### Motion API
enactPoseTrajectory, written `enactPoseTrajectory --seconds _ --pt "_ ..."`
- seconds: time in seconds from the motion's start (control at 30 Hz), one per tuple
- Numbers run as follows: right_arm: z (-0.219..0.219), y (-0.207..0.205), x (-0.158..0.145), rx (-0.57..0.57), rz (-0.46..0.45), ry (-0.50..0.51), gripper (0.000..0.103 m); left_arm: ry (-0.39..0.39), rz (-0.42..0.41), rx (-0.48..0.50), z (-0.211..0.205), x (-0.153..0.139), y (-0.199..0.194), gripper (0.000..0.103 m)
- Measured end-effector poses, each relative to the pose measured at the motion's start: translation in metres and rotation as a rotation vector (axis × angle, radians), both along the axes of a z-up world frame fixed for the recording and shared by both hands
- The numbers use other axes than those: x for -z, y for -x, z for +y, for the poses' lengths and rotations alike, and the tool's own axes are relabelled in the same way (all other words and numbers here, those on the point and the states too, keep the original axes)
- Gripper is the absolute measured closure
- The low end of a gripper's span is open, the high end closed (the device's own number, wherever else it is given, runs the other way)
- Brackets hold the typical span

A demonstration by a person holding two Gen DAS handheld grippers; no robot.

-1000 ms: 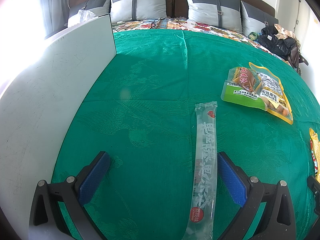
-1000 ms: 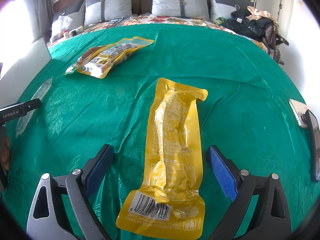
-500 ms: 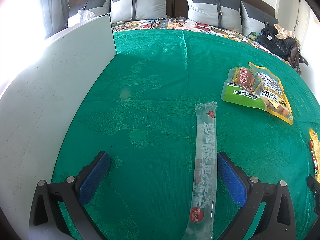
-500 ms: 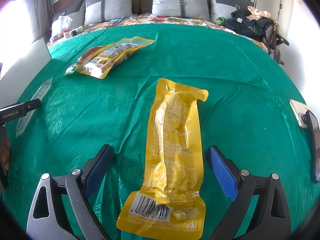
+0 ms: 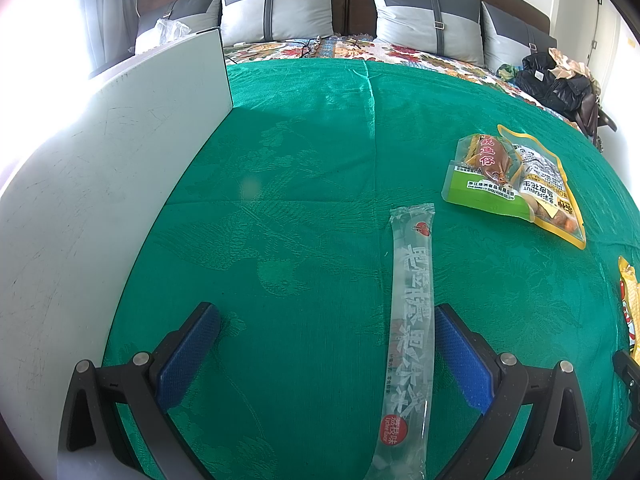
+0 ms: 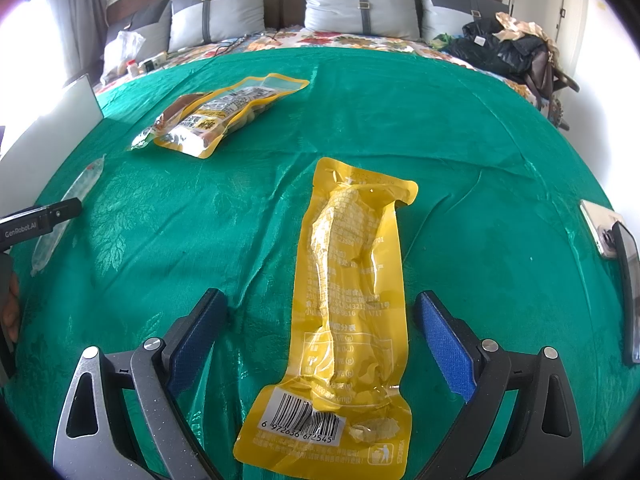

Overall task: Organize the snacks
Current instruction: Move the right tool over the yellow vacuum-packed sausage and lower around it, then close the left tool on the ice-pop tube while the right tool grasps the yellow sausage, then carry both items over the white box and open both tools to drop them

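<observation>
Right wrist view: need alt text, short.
An open right tool sits low over a green bedspread, its blue pads either side of a long yellow snack packet lying barcode end nearest. Farther left lie a pile of snack bags and a clear snack tube; grey pillows line the headboard.

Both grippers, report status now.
Left gripper open, clear jelly stick between fingers. Right gripper open, straddling yellow pouch. Nothing gripped. Nothing blocking.

Clear snack tube (image 5: 410, 332) bottom cut off
</observation>
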State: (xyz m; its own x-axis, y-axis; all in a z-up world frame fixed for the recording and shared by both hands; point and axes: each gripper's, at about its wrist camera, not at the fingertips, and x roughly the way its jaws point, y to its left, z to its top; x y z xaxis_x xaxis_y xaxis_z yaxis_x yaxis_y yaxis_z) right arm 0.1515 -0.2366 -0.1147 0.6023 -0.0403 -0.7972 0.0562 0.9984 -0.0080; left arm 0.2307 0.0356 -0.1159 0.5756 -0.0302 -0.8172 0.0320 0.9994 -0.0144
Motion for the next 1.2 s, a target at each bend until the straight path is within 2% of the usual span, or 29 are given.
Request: enactPoseTrajectory --seconds 0.3,0.33,0.4,0.47,0.5,0.57,0.63,0.7,0.73,0.77,0.8,0.83,0.87,0.9,0.93,1.07,1.17,1.2 --pt "0.000 -0.001 0.000 -0.005 -0.001 -0.008 0.006 -0.002 0.000 0.000 0.000 0.000 0.000 0.000" --pt "-0.003 -0.001 -0.002 -0.012 -0.004 -0.031 0.006 -0.003 0.000 0.000 -0.001 0.000 0.000 0.000" --pt "-0.025 0.003 -0.009 0.002 -0.033 -0.203 0.008 -0.007 0.000 0.000 -0.001 -0.001 0.000 0.000" --pt "-0.056 0.008 -0.014 0.084 -0.066 -0.380 0.008 -0.009 0.014 0.018 -0.003 -0.001 0.001 0.000" --pt "-0.070 0.009 -0.015 0.127 -0.068 -0.424 0.008 -0.009 0.030 0.036 -0.003 -0.002 0.003 0.000" --pt "-0.084 0.007 -0.016 0.170 -0.026 -0.410 0.008 -0.006 0.054 0.060 -0.004 -0.003 0.007 0.000" --pt "-0.078 -0.001 -0.021 0.132 -0.002 -0.353 0.008 -0.009 0.070 0.084 -0.007 -0.005 0.013 0.003" --pt "-0.055 -0.012 -0.023 0.052 0.051 -0.286 0.008 -0.010 0.068 0.123 -0.014 -0.010 0.020 0.026" --pt "-0.040 -0.020 -0.020 -0.001 0.108 -0.230 0.009 -0.012 0.069 0.148 -0.019 -0.011 0.023 0.034" --pt "-0.026 -0.024 -0.015 -0.044 0.157 -0.175 0.010 -0.013 0.071 0.173 -0.023 -0.013 0.024 0.052" --pt "-0.013 -0.026 -0.009 -0.069 0.191 -0.115 0.010 -0.014 0.075 0.196 -0.025 -0.016 0.024 0.076" --pt "-0.007 -0.023 -0.008 -0.068 0.178 -0.061 0.011 -0.004 0.089 0.209 -0.026 -0.017 0.024 0.086" --pt "-0.004 -0.019 -0.009 -0.051 0.170 -0.013 0.025 0.004 0.105 0.205 -0.024 -0.018 0.023 0.085" --pt "-0.005 -0.013 -0.013 -0.036 0.151 -0.007 0.040 0.045 0.119 0.200 -0.019 -0.019 0.024 0.085" --pt "-0.012 -0.009 -0.017 -0.015 0.165 -0.068 0.054 0.083 0.129 0.196 -0.015 -0.020 0.028 0.085" --pt "-0.051 0.019 -0.027 0.073 0.132 -0.332 0.054 0.179 0.129 0.194 -0.001 -0.025 0.055 0.085" --pt "-0.079 0.046 -0.021 0.112 0.082 -0.637 0.054 0.231 0.122 0.195 0.008 -0.029 0.082 0.085" --pt "-0.084 0.052 -0.019 0.121 0.066 -0.705 0.054 0.257 0.119 0.187 0.013 -0.031 0.092 0.085"
